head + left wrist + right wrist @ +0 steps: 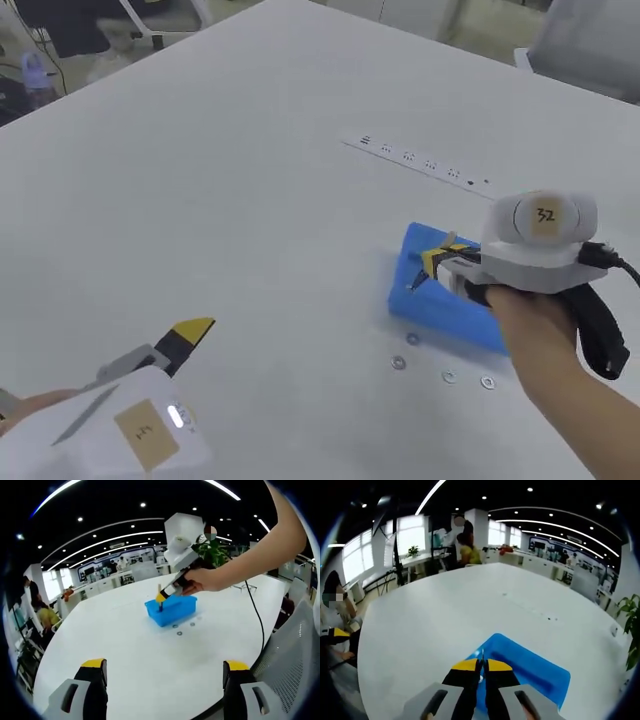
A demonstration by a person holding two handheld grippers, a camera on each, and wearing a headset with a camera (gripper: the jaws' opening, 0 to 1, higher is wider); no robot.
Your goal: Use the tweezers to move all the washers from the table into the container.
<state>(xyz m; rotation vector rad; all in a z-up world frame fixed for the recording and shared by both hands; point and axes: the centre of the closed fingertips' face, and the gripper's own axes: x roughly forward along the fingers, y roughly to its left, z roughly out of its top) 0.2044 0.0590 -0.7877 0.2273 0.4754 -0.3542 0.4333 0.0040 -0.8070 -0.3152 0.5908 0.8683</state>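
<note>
A blue container (440, 310) sits on the white table (250, 200). My right gripper (437, 262) hovers over its left part, shut on thin tweezers (414, 284) that point down into it. In the right gripper view the tweezers (482, 656) stick out between the shut jaws (481, 666) above the container (535, 672); whether they hold a washer is too small to tell. Several washers (399, 363) lie on the table just in front of the container, seen in the left gripper view as washers (179, 633). My left gripper (164, 677) is open and holds nothing, far to the left (188, 336).
A row of small socket holes (420, 160) runs across the table behind the container. A grey chair (295, 650) stands at the table's near edge. People sit at desks (465, 547) beyond the table.
</note>
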